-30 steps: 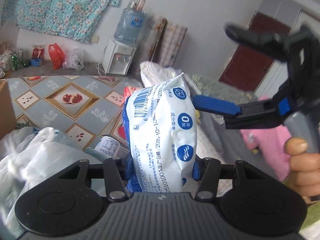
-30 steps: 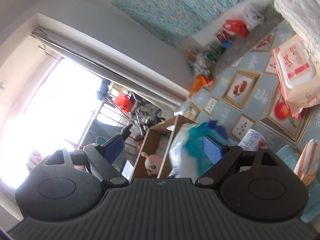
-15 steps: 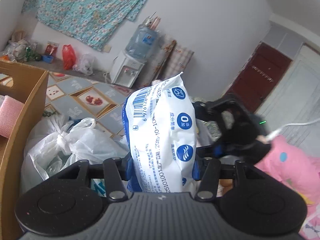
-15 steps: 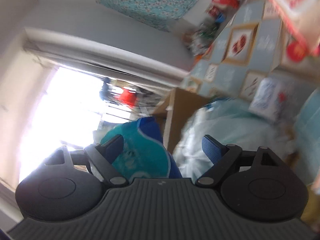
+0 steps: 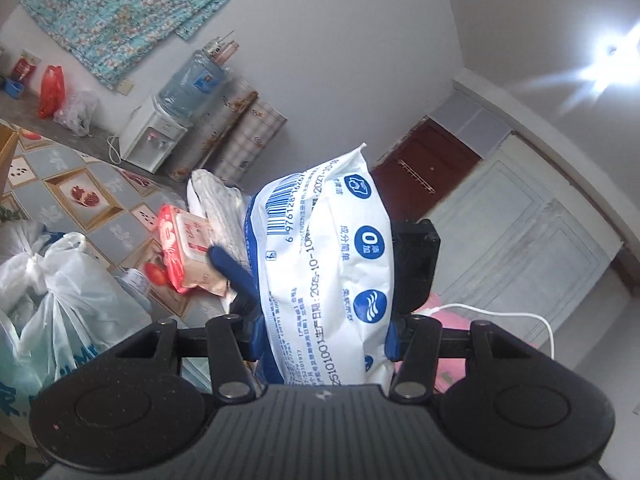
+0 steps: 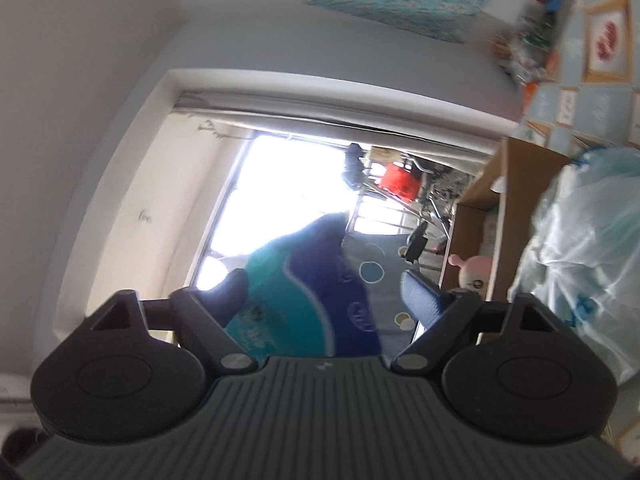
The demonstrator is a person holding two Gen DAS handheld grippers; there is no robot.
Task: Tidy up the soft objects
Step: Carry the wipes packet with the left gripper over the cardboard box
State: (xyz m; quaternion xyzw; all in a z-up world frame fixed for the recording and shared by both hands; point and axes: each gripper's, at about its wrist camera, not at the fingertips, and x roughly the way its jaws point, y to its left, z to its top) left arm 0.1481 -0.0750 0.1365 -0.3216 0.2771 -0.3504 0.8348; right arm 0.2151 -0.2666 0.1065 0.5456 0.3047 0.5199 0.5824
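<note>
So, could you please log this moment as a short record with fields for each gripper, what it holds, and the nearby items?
left gripper: shut on the white and blue pack, held upright between its fingers
right gripper: a teal and blue pack sits between its fingers; grip unclear
wooden box: open, with a pink plush toy inside
white plastic bags: lower left of the left wrist view
red wipes pack: on the patterned floor beyond the bags
water dispenser: against the wall
</note>
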